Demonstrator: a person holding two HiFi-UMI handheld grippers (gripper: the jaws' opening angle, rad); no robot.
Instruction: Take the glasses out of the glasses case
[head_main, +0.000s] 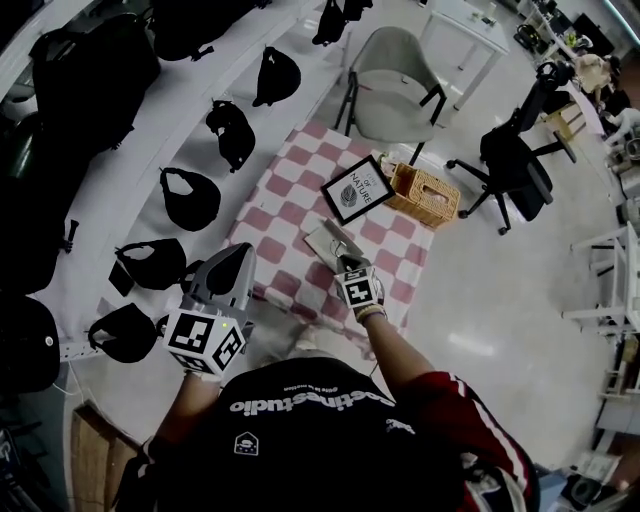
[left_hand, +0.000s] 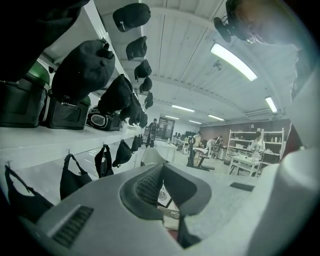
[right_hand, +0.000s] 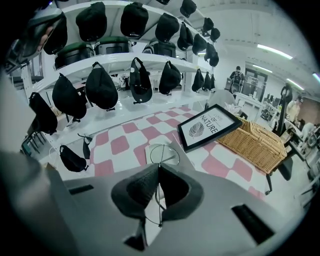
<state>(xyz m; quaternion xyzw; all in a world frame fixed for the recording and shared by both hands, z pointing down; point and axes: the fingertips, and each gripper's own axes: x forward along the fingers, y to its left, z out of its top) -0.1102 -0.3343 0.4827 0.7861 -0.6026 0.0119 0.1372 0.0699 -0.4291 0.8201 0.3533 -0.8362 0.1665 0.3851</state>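
On the pink-and-white checked tablecloth (head_main: 285, 215) lies a pale grey glasses case (head_main: 322, 238), lying open. My right gripper (head_main: 346, 256) hangs just over it, shut on thin wire-rimmed glasses (right_hand: 162, 154). In the right gripper view the jaws of the right gripper (right_hand: 159, 169) pinch the wire frame, and a round lens shows just beyond the tips, above the case (right_hand: 186, 156). My left gripper (head_main: 242, 256) is held off the table's left edge, away from the case. The left gripper (left_hand: 162, 167) is shut with nothing between its pads.
A black-framed print (head_main: 357, 189) and a wicker basket (head_main: 424, 194) sit at the table's far side. White shelves with black bags (head_main: 190, 197) run along the left. A grey chair (head_main: 392, 70) and a black office chair (head_main: 515, 165) stand beyond the table.
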